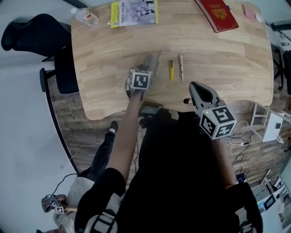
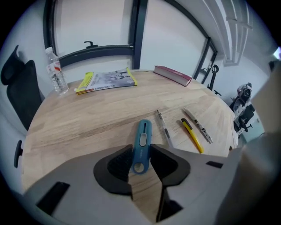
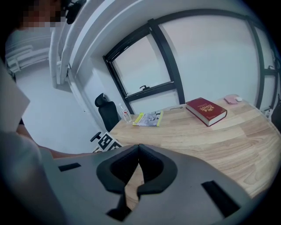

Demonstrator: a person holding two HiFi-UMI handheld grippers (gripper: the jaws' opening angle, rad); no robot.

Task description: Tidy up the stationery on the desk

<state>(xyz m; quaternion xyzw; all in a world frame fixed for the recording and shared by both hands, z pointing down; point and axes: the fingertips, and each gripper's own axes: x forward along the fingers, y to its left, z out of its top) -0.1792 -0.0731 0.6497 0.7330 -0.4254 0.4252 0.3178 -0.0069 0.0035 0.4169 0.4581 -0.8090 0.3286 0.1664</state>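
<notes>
Between the left claw pads: blue cutter, flat on table, pinched near its ring end. Right claw closed, empty.

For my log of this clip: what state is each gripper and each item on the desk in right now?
left gripper: shut on the utility knife's near end.
right gripper: shut, empty.
utility knife: flat on the desk.
clear pen: lying loose.
yellow pen: lying loose.
grey pen: lying loose.
red book: closed, flat.
booklet: closed, flat.
water bottle: upright.
</notes>
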